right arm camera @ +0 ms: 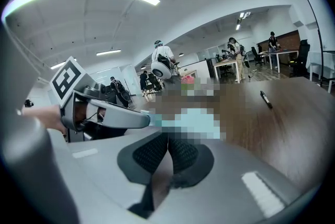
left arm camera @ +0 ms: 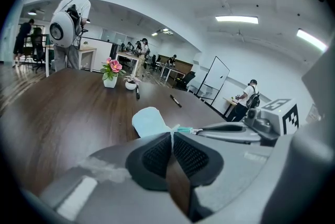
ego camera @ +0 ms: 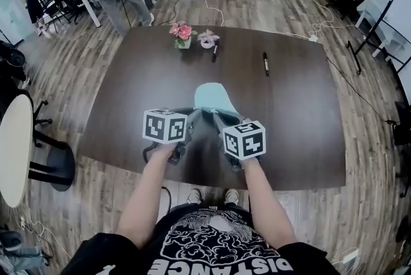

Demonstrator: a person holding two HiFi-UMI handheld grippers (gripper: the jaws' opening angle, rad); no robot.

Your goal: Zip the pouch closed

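A light blue pouch [ego camera: 209,97] lies flat on the dark wooden table [ego camera: 289,113], just beyond both grippers. My left gripper [ego camera: 196,115] is shut, and in the left gripper view [left arm camera: 171,136] a thin pale sliver of the pouch's [left arm camera: 149,119] near edge sits between its pads. A teal zipper end [left arm camera: 184,129] runs from there to the tips of my right gripper [left arm camera: 201,131]. My right gripper [ego camera: 217,115] is also shut at the pouch's near end. In the right gripper view [right arm camera: 168,140] a mosaic patch hides what its pads pinch.
A small pot of pink flowers [ego camera: 182,35] and a little white dish [ego camera: 207,40] stand at the table's far side, with two black pens [ego camera: 214,52] [ego camera: 265,63] nearby. A round table [ego camera: 13,148] and chair stand left. People work in the background.
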